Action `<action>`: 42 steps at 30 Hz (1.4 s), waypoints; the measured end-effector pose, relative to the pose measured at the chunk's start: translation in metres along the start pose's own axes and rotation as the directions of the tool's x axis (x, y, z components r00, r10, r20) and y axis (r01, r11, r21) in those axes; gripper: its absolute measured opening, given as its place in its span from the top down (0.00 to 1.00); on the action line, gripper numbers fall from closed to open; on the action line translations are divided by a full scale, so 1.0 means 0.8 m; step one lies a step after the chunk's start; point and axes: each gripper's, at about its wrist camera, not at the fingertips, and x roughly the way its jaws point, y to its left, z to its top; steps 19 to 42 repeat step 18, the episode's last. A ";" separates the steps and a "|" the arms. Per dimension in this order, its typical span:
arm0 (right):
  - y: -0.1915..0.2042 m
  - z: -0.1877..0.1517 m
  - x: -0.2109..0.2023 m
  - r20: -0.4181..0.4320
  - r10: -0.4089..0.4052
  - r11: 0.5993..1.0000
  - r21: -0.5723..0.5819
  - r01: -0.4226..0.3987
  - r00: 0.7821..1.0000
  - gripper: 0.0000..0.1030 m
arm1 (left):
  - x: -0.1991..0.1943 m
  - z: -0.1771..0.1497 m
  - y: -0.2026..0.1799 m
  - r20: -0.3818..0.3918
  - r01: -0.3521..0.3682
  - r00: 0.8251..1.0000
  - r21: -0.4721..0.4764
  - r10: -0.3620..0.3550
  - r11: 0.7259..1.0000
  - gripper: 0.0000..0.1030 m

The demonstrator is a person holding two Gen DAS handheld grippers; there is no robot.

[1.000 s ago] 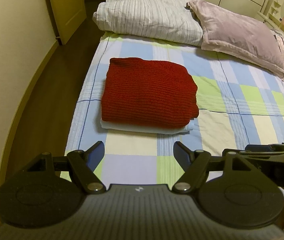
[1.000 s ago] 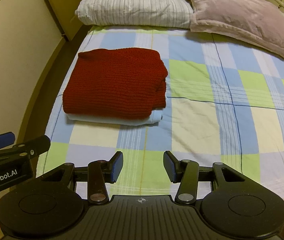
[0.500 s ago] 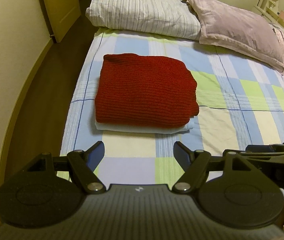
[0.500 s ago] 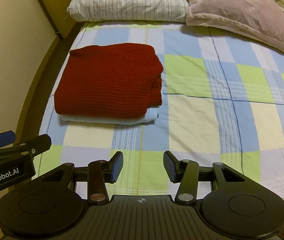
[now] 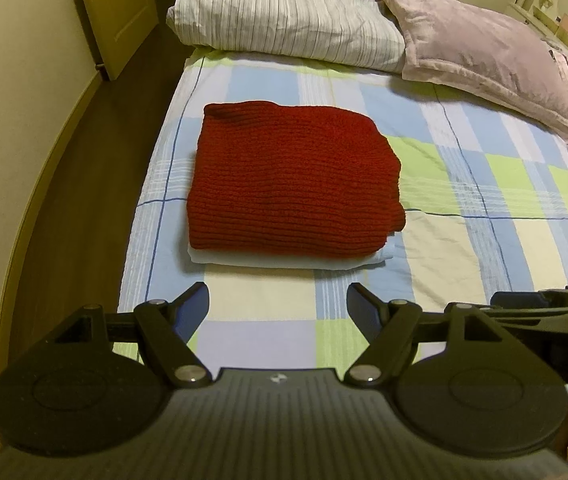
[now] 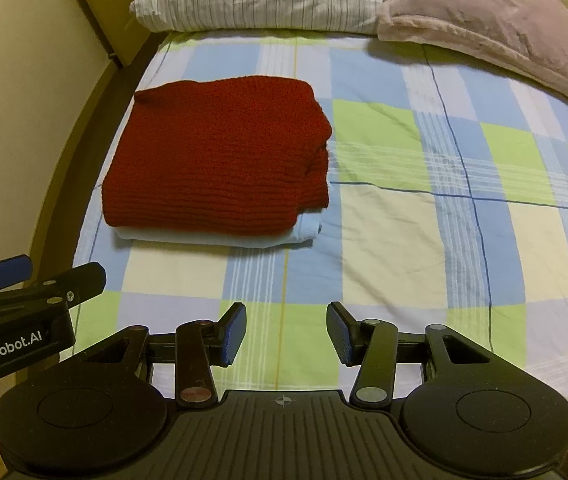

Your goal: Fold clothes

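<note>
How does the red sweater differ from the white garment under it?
The red sweater lies on top, fully in view; the white garment lies beneath, showing only a thin edge along the near side. The sweater is a thick, ribbed knit; the white garment looks smooth and thinner. Both are folded, stacked together on the checked bedsheet.

Changes since the earlier views:

- Left wrist view: red sweater now sits lower and further left, and looks larger; more of the striped pillow shows beyond it. The left gripper is closer to the sweater than a second ago.
- Right wrist view: red sweater likewise sits lower and larger; the right gripper has drawn nearer to it, and the sweater's near edge lies closer to the fingertips.
</note>
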 end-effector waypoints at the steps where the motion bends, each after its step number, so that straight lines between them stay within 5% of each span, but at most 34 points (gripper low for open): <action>1: 0.000 0.000 0.002 -0.003 0.000 1.000 0.000 0.000 1.000 0.53 | 0.002 0.000 0.000 -0.001 -0.001 1.000 0.001 0.001 1.000 0.30; 42: 0.003 -0.004 0.002 0.000 0.002 1.000 -0.016 -0.002 1.000 0.53 | -0.009 -0.004 -0.003 0.062 -0.031 0.998 0.016 0.030 0.999 0.31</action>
